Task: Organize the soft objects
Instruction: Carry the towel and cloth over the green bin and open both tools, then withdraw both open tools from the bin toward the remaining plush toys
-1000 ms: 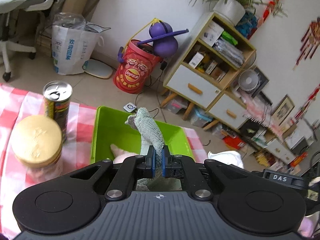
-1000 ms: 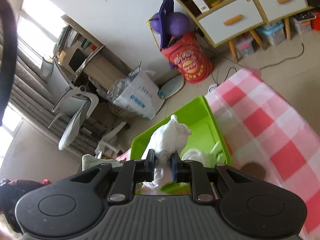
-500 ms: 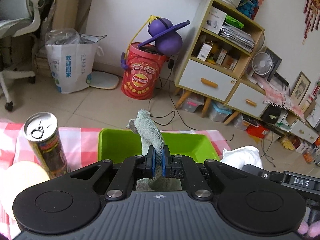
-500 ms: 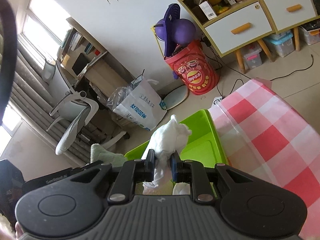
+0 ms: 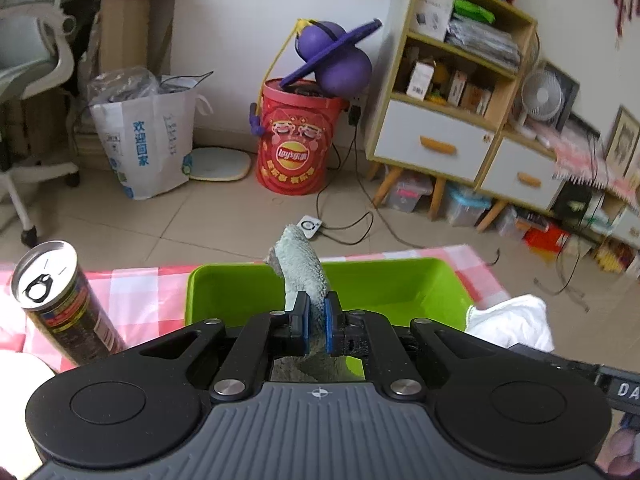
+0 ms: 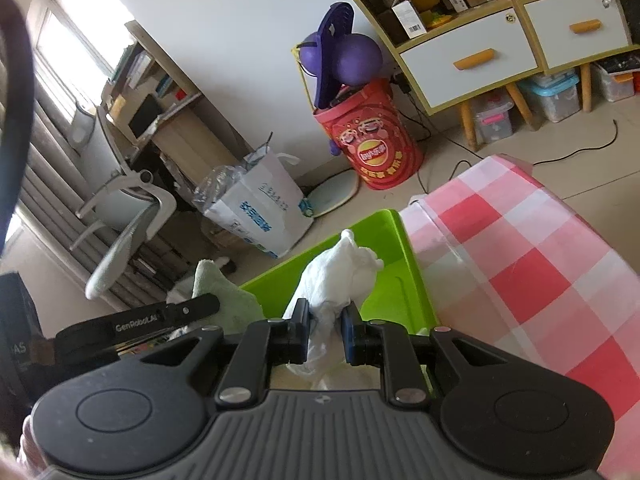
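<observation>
A red-and-white checked tablecloth (image 6: 520, 280) carries a bright green plastic bin (image 5: 392, 288). Above the bin, the left gripper (image 5: 316, 328) is clamped on a grey-green fuzzy cloth (image 5: 302, 264), and the right gripper (image 6: 325, 334) pinches a white soft cloth (image 6: 340, 272)

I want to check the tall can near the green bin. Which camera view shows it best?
The left wrist view: the tall can stands upright on the checked cloth, left of the green bin, its pull-tab top visible. The right wrist view does not show it.
</observation>
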The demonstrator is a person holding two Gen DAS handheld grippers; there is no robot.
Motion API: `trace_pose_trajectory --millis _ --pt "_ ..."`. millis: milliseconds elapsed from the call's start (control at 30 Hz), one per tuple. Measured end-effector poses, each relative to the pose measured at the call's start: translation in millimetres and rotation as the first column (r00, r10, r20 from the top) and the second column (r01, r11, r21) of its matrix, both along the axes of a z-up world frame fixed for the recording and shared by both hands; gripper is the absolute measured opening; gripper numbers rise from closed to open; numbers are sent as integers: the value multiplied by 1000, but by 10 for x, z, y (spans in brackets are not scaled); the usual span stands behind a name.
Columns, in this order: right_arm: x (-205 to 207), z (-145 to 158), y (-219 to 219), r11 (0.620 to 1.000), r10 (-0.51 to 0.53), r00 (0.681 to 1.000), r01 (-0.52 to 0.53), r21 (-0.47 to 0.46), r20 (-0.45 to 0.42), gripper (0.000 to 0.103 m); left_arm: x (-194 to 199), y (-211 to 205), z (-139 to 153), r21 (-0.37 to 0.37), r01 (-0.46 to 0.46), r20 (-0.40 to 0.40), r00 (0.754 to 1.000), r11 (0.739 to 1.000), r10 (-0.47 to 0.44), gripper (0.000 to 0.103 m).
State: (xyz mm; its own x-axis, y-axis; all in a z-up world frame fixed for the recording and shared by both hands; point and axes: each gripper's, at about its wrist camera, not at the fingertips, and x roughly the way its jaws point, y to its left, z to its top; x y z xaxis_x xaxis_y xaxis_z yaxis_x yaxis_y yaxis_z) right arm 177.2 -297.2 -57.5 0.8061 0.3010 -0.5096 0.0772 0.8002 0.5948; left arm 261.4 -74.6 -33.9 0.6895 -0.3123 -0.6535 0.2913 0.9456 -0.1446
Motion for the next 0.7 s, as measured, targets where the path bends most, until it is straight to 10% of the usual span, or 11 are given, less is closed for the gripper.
trace_pose_trajectory --millis 133,233,367,700 --pt "-7 -26 -1 1000 5 1000 -5 9 -4 4 62 -3 -93 3 -2 -49 999 1000 2 11" --pt "-8 -41 -7 1000 22 1000 -21 18 -11 8 38 33 -93 -15 -10 -48 999 1000 9 37" --pt "-21 -30 -58 997 24 999 -22 70 -27 40 -71 35 -15 -4 -11 -18 1000 1000 11 66" --pt "-245 356 -13 999 53 998 -53 4 -20 48 -608 178 342 13 -28 1 1000 1000 28 81"
